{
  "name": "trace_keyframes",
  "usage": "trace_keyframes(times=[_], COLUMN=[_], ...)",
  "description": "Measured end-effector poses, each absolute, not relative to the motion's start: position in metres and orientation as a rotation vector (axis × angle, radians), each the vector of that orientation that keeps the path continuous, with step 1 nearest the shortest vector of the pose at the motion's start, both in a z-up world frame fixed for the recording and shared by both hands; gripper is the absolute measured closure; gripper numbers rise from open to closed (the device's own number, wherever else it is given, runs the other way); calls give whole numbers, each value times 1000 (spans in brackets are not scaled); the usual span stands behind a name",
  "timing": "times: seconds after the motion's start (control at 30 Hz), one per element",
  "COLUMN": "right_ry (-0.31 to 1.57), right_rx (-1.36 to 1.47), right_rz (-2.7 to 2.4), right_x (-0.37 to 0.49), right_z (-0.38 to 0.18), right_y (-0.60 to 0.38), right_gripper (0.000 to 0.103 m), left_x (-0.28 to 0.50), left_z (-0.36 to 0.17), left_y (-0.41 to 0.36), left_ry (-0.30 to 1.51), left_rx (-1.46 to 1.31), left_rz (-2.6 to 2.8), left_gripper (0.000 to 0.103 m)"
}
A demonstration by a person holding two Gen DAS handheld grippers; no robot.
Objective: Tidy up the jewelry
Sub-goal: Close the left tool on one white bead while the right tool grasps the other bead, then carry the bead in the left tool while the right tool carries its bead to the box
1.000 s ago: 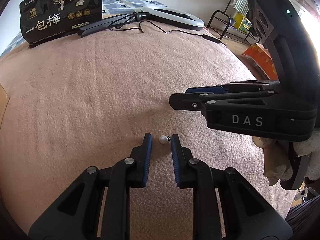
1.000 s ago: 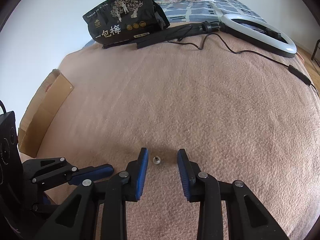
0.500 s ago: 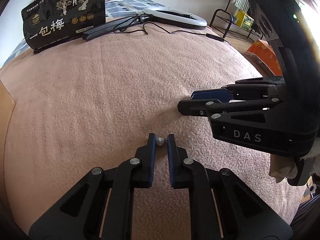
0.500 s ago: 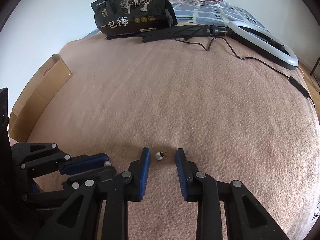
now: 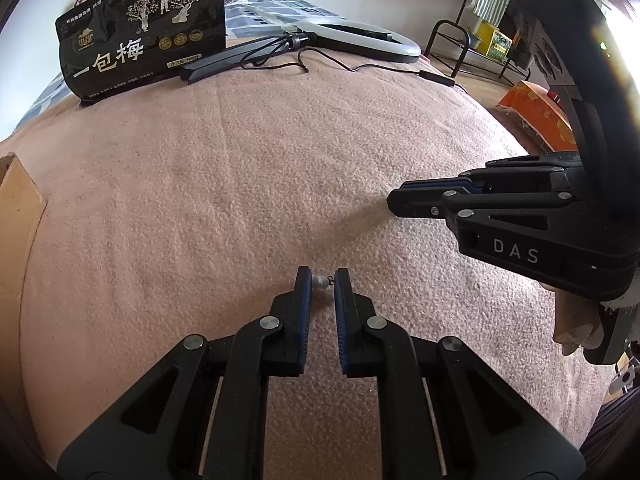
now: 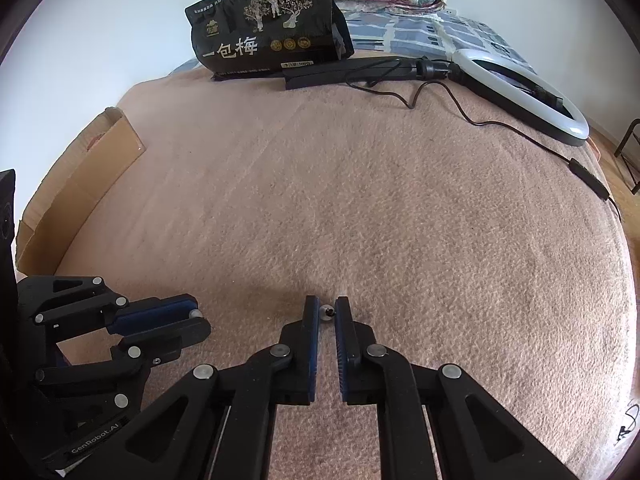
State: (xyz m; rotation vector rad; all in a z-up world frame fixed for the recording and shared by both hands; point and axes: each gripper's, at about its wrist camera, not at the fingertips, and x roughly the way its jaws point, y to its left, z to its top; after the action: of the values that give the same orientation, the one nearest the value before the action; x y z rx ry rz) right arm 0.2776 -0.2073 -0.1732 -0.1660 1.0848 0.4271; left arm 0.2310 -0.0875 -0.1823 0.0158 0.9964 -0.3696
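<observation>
A pink blanket covers the bed. In the left wrist view my left gripper is shut on a small pearl earring, pinched at the fingertips just above the blanket. The right wrist view shows my right gripper shut on a second small silvery earring piece with a dark spot. The two grippers are side by side and a little apart. The right gripper reaches in from the right edge of the left view. At the lower left of the right view sits the left gripper, with its pearl visible.
A black snack bag stands at the far side of the bed. Beside it lie a ring light and its cable. A cardboard box sits along the left edge. An orange box and a metal rack are on the floor at right.
Both pairs of jaws have narrowed: the left ones closed onto the pearl earring, and the right ones closed onto the small silvery piece. Neither hand has shifted much.
</observation>
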Motion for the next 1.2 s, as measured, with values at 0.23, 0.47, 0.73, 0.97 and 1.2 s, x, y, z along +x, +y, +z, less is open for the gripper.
trace_keyframes(times=[0.23,0.47,0.73,0.97,1.2], right_ry=[1070,1048,1016,978,950], right_rx=[-153,-141,-149,-154,-175], right_rz=[410,399,414,441,460], right_x=[272,264,250,233,218], right_z=[-160,-141,-118,-95,-75], right_y=[-215,-217,-205,-190,-170], right_gripper=[97,97,97,98,98], left_x=[225,219,211,203,193], left_z=[-171,-155,-128,-103,-81], left_y=[-83,-78,-64,-45,-24], left_ry=[981,957,918,878,839], left_rx=[24,30,19,13,0], left_rz=[-364,-356,-338,-310,-279], left_gripper=[93,93,93,93,93])
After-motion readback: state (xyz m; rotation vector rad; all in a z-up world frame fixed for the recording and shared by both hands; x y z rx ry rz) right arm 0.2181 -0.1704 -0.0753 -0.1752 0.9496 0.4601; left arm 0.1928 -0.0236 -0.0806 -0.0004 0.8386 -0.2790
